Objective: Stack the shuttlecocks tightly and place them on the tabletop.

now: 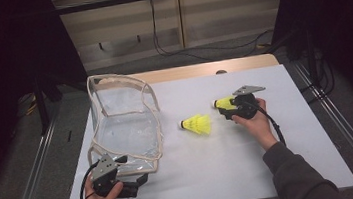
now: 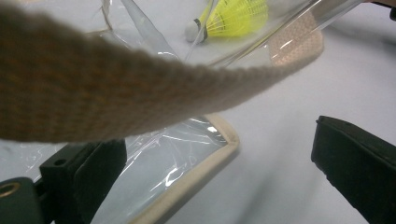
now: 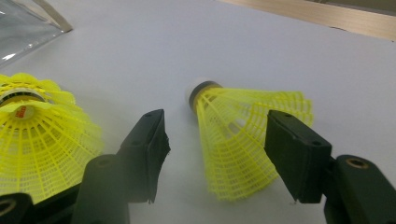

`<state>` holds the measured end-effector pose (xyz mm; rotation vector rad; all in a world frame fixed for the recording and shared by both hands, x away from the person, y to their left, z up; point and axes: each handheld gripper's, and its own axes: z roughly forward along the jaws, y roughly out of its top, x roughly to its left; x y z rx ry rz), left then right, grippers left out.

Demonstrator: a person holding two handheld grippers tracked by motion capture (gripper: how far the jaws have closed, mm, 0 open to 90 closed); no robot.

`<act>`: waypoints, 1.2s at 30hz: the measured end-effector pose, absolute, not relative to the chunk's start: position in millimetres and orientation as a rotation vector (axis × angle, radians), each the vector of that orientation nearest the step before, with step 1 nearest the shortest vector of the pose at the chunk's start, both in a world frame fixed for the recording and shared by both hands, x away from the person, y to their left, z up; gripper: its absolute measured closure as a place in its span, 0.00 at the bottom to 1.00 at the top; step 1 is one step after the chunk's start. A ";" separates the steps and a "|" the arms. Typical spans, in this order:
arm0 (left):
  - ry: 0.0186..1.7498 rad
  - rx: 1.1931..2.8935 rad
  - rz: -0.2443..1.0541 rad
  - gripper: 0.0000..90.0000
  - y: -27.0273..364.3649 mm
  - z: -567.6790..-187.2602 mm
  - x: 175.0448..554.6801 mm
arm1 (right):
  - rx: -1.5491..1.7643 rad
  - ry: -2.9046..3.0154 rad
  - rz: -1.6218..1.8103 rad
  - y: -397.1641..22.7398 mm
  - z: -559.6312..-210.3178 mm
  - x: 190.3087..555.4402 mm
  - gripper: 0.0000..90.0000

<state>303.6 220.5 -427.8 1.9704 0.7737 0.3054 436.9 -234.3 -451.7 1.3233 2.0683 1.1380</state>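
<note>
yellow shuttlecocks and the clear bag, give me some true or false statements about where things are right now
1. Two yellow plastic mesh shuttlecocks lie on the white table. True: one lies mid-table, the other at the right gripper.
2. The right gripper's fingers are clamped tight on a shuttlecock. False: the skirt sits between them, and a gap shows beside the one finger.
3. The clear plastic bag with beige fabric trim holds a shuttlecock. False: both shuttlecocks lie outside it.
4. The left gripper is beside the bag's near edge. True.
5. The left gripper's fingers are shut on the beige strap. False: they stand wide apart and the strap passes above them.
</note>
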 end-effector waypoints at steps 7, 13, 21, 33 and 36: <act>0.774 1.969 0.306 0.04 220.4 -427.8 303.7 | 1.332 2.063 1.131 -234.5 -452.8 438.9 0.48; 0.776 1.968 0.306 0.04 220.3 -428.0 303.6 | 1.327 2.070 1.118 -231.4 -455.3 441.2 0.55; 0.776 1.970 0.306 0.04 220.2 -428.2 303.7 | 1.317 2.070 1.115 -230.0 -456.9 445.6 0.68; 0.770 1.980 0.306 0.04 220.1 -428.3 304.1 | 1.304 2.105 1.125 -229.1 -461.9 447.4 0.87; 0.772 1.977 0.303 0.04 220.0 -428.3 303.9 | 1.311 2.111 1.131 -230.5 -461.3 446.6 0.95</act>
